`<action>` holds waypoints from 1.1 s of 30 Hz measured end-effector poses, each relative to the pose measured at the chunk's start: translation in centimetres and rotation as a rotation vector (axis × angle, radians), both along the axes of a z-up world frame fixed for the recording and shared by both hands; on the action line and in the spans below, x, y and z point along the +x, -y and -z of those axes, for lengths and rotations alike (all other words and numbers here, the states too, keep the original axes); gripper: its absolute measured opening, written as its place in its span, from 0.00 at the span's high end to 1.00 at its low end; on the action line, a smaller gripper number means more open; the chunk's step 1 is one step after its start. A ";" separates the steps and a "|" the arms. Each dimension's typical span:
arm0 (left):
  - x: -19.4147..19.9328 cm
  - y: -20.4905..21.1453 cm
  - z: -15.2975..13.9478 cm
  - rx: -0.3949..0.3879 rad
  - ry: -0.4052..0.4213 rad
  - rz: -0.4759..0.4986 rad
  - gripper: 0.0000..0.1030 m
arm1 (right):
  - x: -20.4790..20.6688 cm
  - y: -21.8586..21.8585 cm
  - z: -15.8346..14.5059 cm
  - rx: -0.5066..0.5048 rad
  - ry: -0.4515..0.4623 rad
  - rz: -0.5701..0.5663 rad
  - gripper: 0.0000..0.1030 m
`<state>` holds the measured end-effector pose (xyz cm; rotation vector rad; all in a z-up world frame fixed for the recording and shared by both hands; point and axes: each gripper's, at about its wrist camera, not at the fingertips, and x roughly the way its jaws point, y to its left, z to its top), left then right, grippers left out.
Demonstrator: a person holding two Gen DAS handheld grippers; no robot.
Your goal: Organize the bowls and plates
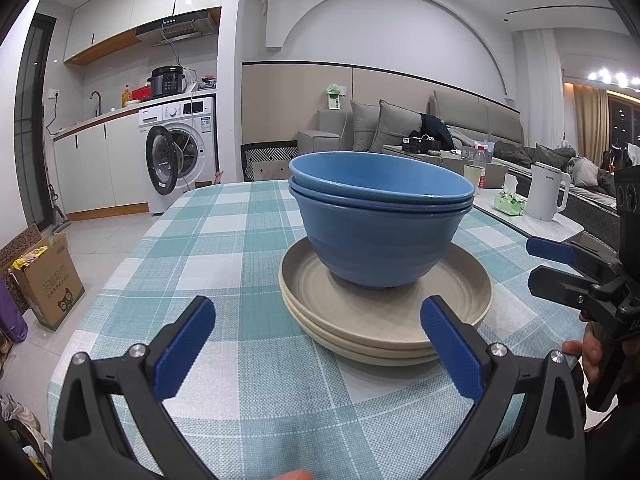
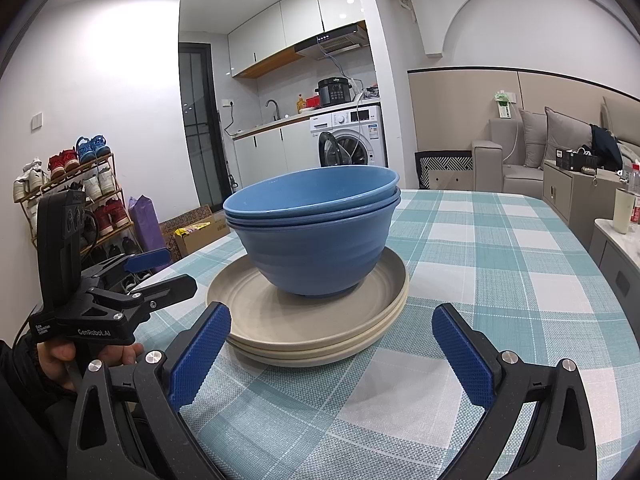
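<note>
Three nested blue bowls (image 1: 380, 232) stand upright on a stack of three beige plates (image 1: 384, 320) on the checked table. The same bowls (image 2: 316, 236) and plates (image 2: 308, 320) show in the right wrist view. My left gripper (image 1: 316, 328) is open and empty, just short of the plates' near rim. My right gripper (image 2: 332, 336) is open and empty, its jaws either side of the plates' near edge without touching. Each gripper shows in the other's view: the right one (image 1: 556, 268) at the right of the stack, the left one (image 2: 160, 272) at its left.
The teal and white checked tablecloth (image 1: 208, 248) covers the table. A cardboard box (image 1: 44, 280) sits on the floor at the left. A white kettle (image 1: 546, 192) stands on a side table at the right. A shoe rack (image 2: 72, 192) stands by the wall.
</note>
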<state>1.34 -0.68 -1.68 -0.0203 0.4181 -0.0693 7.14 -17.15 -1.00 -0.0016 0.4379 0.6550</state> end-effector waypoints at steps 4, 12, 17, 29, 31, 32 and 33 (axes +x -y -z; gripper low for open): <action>0.0 0.0 0.0 0.000 0.001 0.000 0.00 | 0.0 0.0 0.0 0.000 -0.001 0.000 0.01; 0.0 0.1 0.0 0.004 -0.002 0.004 0.00 | 0.0 0.0 0.0 0.000 0.000 0.000 0.01; 0.0 0.1 0.0 0.004 -0.001 0.003 0.00 | 0.0 0.0 0.0 0.000 0.000 0.000 0.01; 0.0 0.1 0.1 0.006 -0.002 0.006 0.00 | 0.0 0.0 0.0 0.000 -0.001 -0.001 0.01; 0.0 0.0 0.1 0.007 -0.002 0.006 0.00 | 0.0 0.0 0.0 0.001 0.000 -0.001 0.01; 0.0 0.1 0.1 0.006 -0.002 0.007 0.00 | 0.0 0.0 0.0 0.001 -0.001 -0.001 0.01; 0.0 0.0 0.1 0.007 -0.002 0.007 0.00 | 0.0 -0.1 0.0 0.001 -0.001 0.000 0.01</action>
